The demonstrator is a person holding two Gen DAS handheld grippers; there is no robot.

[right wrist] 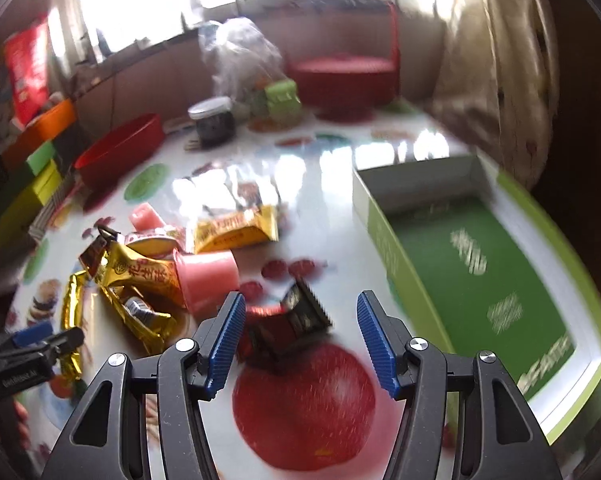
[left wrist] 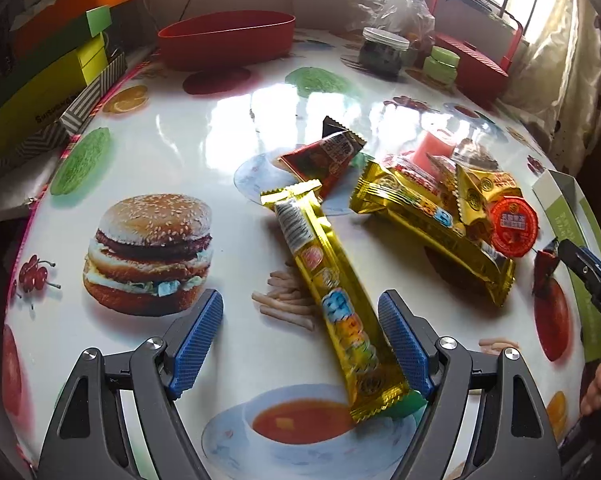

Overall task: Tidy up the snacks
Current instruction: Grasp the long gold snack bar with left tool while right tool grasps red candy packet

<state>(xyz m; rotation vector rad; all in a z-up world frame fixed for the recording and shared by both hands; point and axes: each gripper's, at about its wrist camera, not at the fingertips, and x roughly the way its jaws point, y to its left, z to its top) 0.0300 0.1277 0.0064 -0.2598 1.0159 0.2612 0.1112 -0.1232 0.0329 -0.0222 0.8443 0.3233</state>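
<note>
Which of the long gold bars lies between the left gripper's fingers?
The lone gold bar with the barcode at its far end, lying between the open left gripper fingers. The other gold bar sits farther right under the snack pile.

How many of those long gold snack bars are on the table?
2. One long gold bar lies in front of the open left tongs; the other lies to its right, partly under smaller gold packets. More may be hidden there.
</note>
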